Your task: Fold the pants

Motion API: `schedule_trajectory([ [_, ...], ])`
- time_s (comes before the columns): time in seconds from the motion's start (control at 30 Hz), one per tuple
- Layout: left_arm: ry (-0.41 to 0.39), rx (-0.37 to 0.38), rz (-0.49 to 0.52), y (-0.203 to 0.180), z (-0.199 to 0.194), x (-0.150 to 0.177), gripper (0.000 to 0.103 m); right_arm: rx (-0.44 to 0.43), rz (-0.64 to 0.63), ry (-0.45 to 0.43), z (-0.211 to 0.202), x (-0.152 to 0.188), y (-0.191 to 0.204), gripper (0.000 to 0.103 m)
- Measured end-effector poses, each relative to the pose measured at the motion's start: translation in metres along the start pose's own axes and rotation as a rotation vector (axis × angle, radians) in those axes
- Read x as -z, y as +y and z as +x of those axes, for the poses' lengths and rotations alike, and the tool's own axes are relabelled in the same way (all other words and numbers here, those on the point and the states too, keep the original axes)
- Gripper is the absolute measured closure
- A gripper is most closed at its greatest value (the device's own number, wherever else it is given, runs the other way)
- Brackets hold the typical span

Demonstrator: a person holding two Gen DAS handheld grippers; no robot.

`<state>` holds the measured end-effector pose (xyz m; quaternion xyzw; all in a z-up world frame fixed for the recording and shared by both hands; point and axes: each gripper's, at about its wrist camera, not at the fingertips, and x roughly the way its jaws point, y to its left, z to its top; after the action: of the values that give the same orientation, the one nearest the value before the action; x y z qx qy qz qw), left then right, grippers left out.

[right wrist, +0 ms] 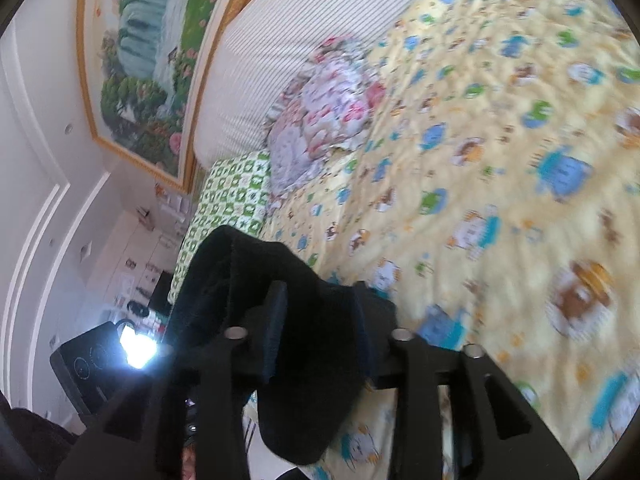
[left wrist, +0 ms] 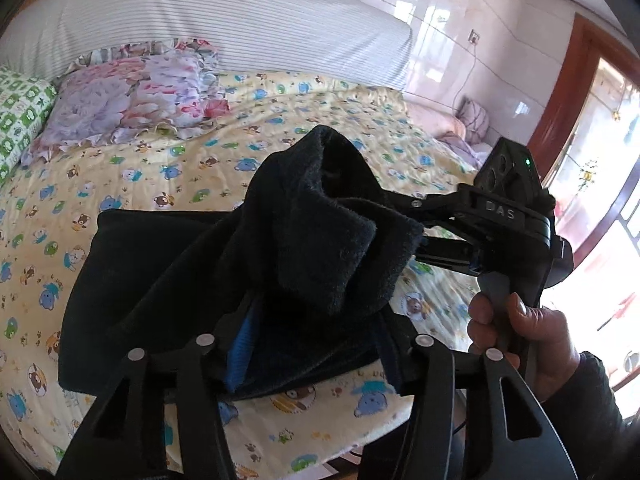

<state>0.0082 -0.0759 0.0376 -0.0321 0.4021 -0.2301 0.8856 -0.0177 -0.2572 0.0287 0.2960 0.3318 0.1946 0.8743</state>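
Note:
Black fleece pants (left wrist: pixel 160 280) lie partly folded on the yellow cartoon-print bed sheet (left wrist: pixel 320 120). One end is bunched up and raised above the bed. My left gripper (left wrist: pixel 316 320) stands open, its jaws wide apart. The raised fabric sags loosely between them, beside the blue pad (left wrist: pixel 240 344). From the right, my right gripper (left wrist: pixel 420 226) reaches into the same bunch, held by a person's hand (left wrist: pixel 520 332). In the right wrist view, the right gripper (right wrist: pixel 322 312) is open too. The pants (right wrist: pixel 304 408) drape over and between its fingers and hide the tips.
A floral pillow (left wrist: pixel 132 96) and a green patterned pillow (left wrist: pixel 20 120) lie at the head of the bed, against a striped headboard (left wrist: pixel 240 20). A framed painting (right wrist: pixel 152 48) hangs above it. The bed's near edge (left wrist: pixel 360 448) runs just below the grippers. A wooden door frame (left wrist: pixel 560 100) stands at the right.

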Motion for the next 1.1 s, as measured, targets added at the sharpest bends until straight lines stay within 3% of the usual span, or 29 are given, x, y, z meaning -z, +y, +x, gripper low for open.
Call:
schedule_trajectory([
  [0.03, 0.001, 0.012, -0.007, 0.002, -0.003, 0.000, 0.045, 0.011, 0.007, -0.010, -0.005, 0.002, -0.001, 0.045],
  [0.23, -0.040, 0.060, -0.051, 0.020, -0.033, 0.005, 0.036, 0.090, 0.003, -0.071, -0.029, 0.013, 0.015, 0.030],
  [0.43, -0.072, 0.033, -0.156, 0.055, -0.050, 0.005, 0.035, 0.137, -0.060, -0.118, -0.040, 0.015, 0.046, 0.026],
  [0.73, -0.082, -0.048, -0.302, 0.114, -0.056, 0.003, 0.034, 0.260, -0.151, -0.099, -0.034, 0.026, 0.080, 0.013],
  [0.87, -0.053, -0.075, -0.324, 0.136, -0.048, 0.002, 0.032, 0.255, -0.097, -0.076, -0.030, 0.037, 0.076, 0.010],
  [1.1, 0.021, -0.051, -0.322, 0.151, -0.025, 0.003, 0.030, 0.252, -0.090, -0.012, -0.007, 0.054, 0.077, 0.010],
])
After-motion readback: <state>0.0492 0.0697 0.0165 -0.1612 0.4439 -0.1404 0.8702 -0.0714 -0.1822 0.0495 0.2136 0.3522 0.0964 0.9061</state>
